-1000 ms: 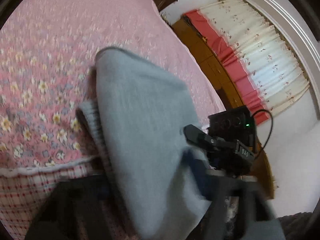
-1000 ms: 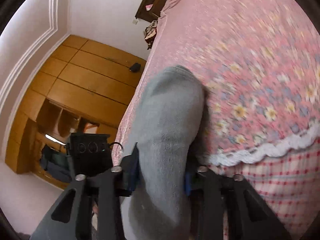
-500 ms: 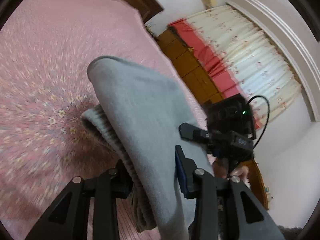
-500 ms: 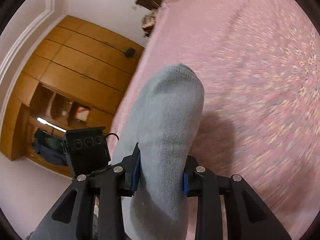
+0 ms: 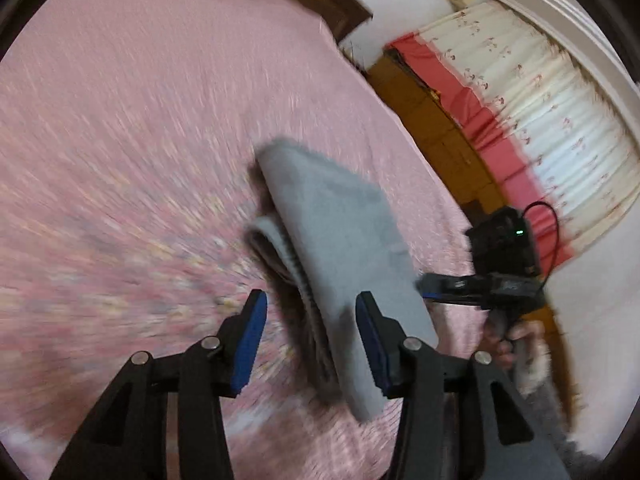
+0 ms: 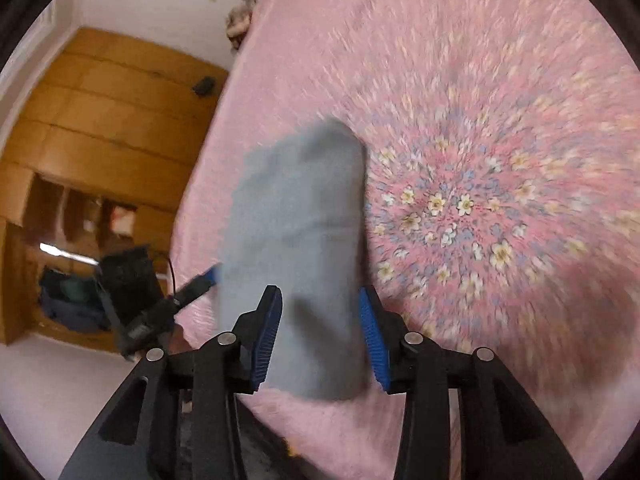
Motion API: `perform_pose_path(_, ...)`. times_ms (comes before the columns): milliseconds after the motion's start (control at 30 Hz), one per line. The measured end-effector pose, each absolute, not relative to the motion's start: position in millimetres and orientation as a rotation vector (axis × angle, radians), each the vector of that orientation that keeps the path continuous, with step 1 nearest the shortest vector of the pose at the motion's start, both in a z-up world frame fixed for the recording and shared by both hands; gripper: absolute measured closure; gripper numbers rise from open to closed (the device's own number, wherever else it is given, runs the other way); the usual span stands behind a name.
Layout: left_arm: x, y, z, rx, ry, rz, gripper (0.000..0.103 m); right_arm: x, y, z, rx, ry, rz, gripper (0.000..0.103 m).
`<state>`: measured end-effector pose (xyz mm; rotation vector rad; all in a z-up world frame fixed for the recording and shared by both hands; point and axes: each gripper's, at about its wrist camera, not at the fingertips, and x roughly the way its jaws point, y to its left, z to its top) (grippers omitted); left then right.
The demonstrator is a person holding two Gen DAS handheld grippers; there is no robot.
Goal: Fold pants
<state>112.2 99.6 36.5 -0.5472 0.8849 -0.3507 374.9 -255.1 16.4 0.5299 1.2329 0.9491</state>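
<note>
both claws, left (image 5: 310, 330) and right (image 6: 320, 330), have just been opening, releasing folded grey pants (image 5: 340, 240) between them.

Bed (image 5: 120, 120) surface: wide open pink floral spread on the left in the left wrist view and on the right in the right wrist view (image 6: 500, 160), nothing lying there, free passage for either gripper. Only obstacle on the bed: folded grey pants (image 5: 340, 248), a stacked bundle in the middle. It sits between the fingers of both grippers, so the lane straight ahead of each is blocked. Right gripper (image 5: 424, 290) crowds the bundle's far side in the left view. Beyond that bed edge: wooden cabinet (image 5: 440, 128) and curtain (image 5: 560, 120). On the opposite side a wooden wardrobe (image 6: 100, 120), with floor between it and the bed.
</note>
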Motion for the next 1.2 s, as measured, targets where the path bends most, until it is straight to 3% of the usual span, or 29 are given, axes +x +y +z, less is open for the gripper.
perform_pose_path(133,81.5,60.5,78.5,-0.439,0.804,-0.378,0.061,347.2,-235.3,35.8,0.519,1.15,1.109,0.077)
perform_pose_path(233,83.3,28.4,77.2,-0.419,0.803,-0.458,0.07,344.5,-216.8,-3.4,0.46,1.272,1.046,0.084)
perform_pose_path(300,94.7,13.3,49.4,-0.369,0.878,-0.407,0.077,347.3,-218.7,-32.4,0.448,1.33,0.961,0.103)
perform_pose_path(400,109.5,13.1,8.7,-0.355,0.951,-0.332,0.101,343.4,-229.9,-55.9,0.59,1.323,0.974,0.103)
perform_pose_path(600,93.6,42.6,8.5,-0.424,0.909,-0.367,0.101,314.6,-213.2,-28.2,0.461,1.208,0.888,0.103)
perform_pose_path(667,83.4,35.1,22.7,-0.36,0.879,-0.343,0.096,298.0,-208.9,-4.5,0.442,1.163,0.869,0.094)
perform_pose_path(733,77.3,21.2,43.7,-0.258,0.817,-0.314,0.083,274.3,-205.3,22.1,0.49,1.088,0.931,0.083)
perform_pose_path(800,67.5,3.6,69.5,-0.137,0.742,-0.284,0.079,249.5,-198.6,48.7,0.47,0.98,0.916,0.071)
perform_pose_path(867,52.1,-3.9,84.8,-0.064,0.684,-0.267,0.062,223.8,-200.2,75.5,0.394,0.831,0.841,0.049)
perform_pose_path(900,42.4,-7.4,90.7,-0.033,0.654,-0.246,0.034,207.8,-202.1,86.0,0.334,0.748,0.783,0.04)
perform_pose_path(933,35.3,-7.3,94.6,-0.011,0.638,-0.224,0.012,191.9,-201.0,94.2,0.273,0.66,0.72,0.017)
perform_pose_path(967,27.9,-11.6,97.0,0.012,0.613,-0.211,0.008,176.9,-199.6,98.3,0.206,0.581,0.665,0.0)
perform_pose_path(1033,13.5,-18.2,97.4,0.049,0.546,-0.185,0.007,154.3,-200.2,95.5,0.104,0.503,0.607,0.0)
perform_pose_path(1200,-2.9,-17.4,69.7,0.061,0.535,-0.143,0.001,111.9,-193.3,50.8,-0.033,0.549,0.374,0.0)
